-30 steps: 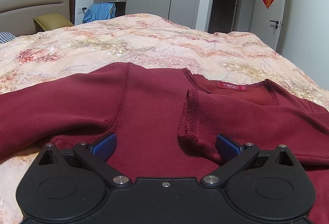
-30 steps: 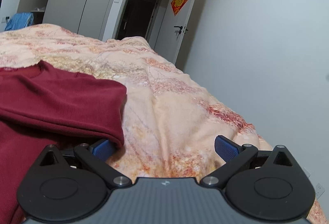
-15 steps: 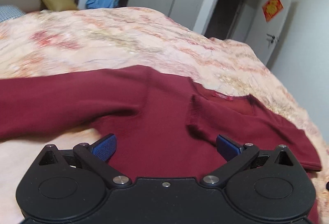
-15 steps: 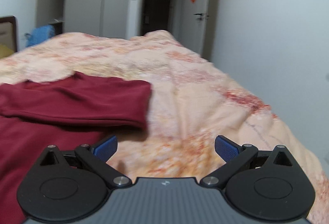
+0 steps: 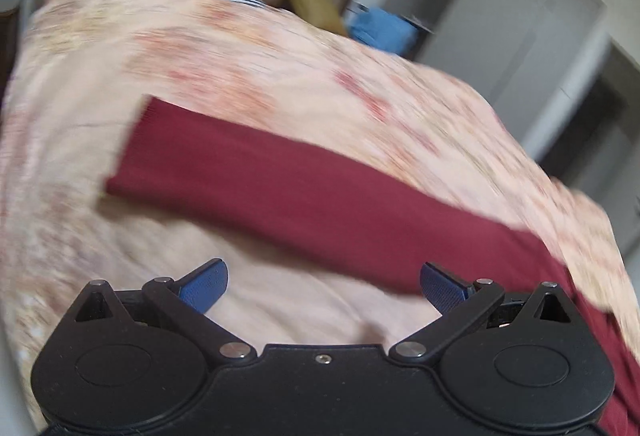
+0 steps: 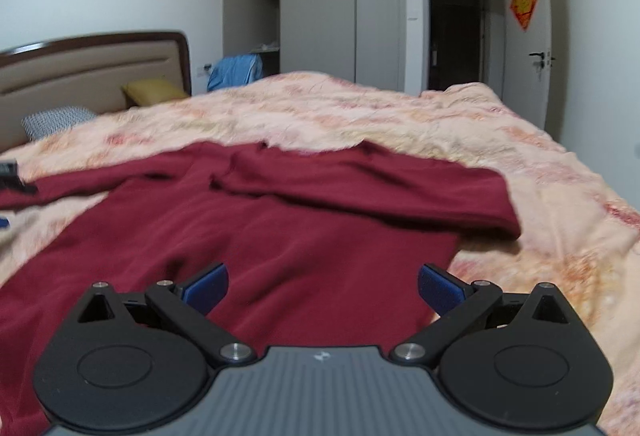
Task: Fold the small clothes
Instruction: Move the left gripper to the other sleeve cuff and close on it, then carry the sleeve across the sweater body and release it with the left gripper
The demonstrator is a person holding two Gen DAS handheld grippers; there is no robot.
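Left gripper (image 5: 323,286) wide apart, empty; right gripper (image 6: 323,286) same, over sweater (image 6: 288,220).

bedroom (home) | bed (image 6: 400,116), headboard (image 6: 92,64), pillows (image 6: 154,90) | wardrobe (image 6: 340,12)

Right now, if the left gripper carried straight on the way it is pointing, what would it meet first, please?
Probably the outstretched maroon sleeve, which crosses the bedspread just ahead of the open left gripper. The view is blurred, so depth is uncertain.
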